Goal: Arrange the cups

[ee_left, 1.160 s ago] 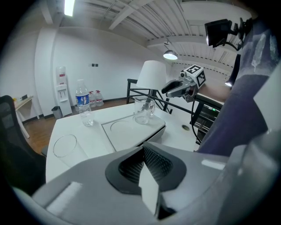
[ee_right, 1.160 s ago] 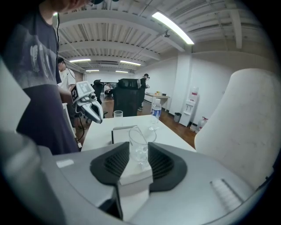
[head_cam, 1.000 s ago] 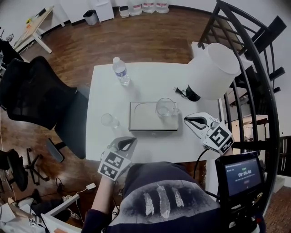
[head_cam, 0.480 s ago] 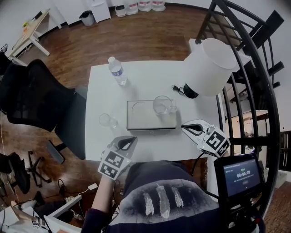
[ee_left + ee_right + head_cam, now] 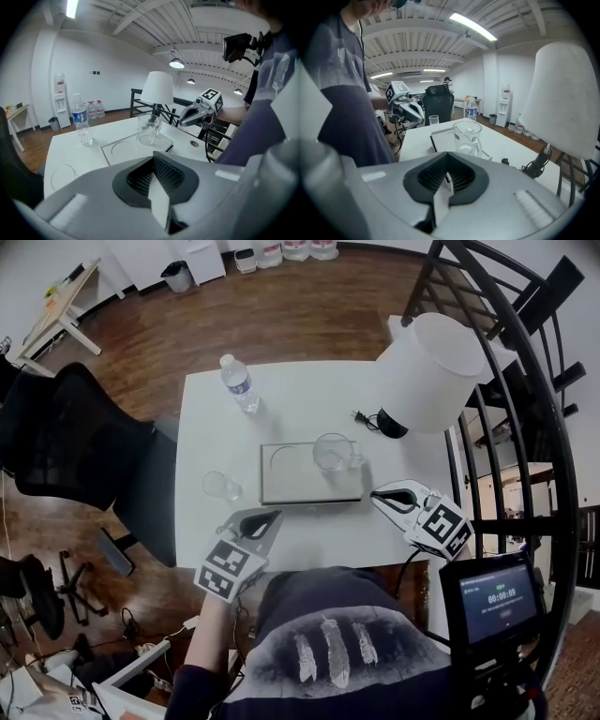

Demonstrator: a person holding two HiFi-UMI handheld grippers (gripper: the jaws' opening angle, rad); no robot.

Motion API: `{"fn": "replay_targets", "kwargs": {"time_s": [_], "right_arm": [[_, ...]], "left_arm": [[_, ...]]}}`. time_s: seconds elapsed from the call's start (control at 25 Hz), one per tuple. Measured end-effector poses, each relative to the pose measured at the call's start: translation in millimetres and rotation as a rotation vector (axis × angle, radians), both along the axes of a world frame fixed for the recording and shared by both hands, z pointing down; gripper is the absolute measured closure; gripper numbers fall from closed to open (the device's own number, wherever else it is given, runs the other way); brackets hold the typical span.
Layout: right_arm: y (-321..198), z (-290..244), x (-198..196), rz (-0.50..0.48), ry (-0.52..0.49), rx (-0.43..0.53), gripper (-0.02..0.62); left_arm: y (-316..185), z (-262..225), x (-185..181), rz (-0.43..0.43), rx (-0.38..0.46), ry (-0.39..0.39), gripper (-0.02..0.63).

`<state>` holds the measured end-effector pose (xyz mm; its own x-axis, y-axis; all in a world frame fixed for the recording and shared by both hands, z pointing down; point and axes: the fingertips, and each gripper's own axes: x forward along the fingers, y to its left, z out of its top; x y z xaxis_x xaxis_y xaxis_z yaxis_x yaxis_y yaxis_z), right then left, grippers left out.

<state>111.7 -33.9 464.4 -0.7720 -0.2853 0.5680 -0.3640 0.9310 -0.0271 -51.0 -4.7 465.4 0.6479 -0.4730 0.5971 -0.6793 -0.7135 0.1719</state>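
I see both tongs closed, with nothing between the jaws. Left gripper (image 5: 267, 519) is at the near table (image 5: 309, 390) edge, near-left of the tray (image 5: 281, 486). Right gripper (image 5: 382, 494) is just off the tray's near-right corner. The handled glass mug (image 5: 333, 452) stands upright on the tray's right half. The small glass (image 5: 218, 486) stands on the table left of the tray, apart from it. Water bottle (image 5: 237, 382) is far left, lamp (image 5: 431, 371) far right.

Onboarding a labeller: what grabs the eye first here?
The big white lampshade at the table's right edge dominates. Next, a clear mug stands on the grey tray mid-table, a small glass left of it. The left gripper and right gripper, both shut and empty, hover near the front edge.
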Motion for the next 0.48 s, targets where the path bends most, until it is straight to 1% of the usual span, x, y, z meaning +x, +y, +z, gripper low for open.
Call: {"fn": "replay_targets", "kwargs": {"time_s": [0.12, 0.28, 0.48], "right_arm": [[-4.4, -3.0, -5.9, -0.022, 0.011, 0.012, 0.592], [-8.7, -2.9, -17.6, -0.059, 0.036, 0.02, 0.592], [-9.3, -2.7, -29.4, -0.095, 0.058, 0.026, 0.592]], "left_arm": [[-12.9, -9.2, 0.9, 0.006, 0.007, -0.009, 0.606], [-25.5, -11.2, 3.3, 0.018, -0.024, -0.021, 0.606], [-35.1, -15.6, 8.0, 0.045, -0.012, -0.04, 0.606]]}}
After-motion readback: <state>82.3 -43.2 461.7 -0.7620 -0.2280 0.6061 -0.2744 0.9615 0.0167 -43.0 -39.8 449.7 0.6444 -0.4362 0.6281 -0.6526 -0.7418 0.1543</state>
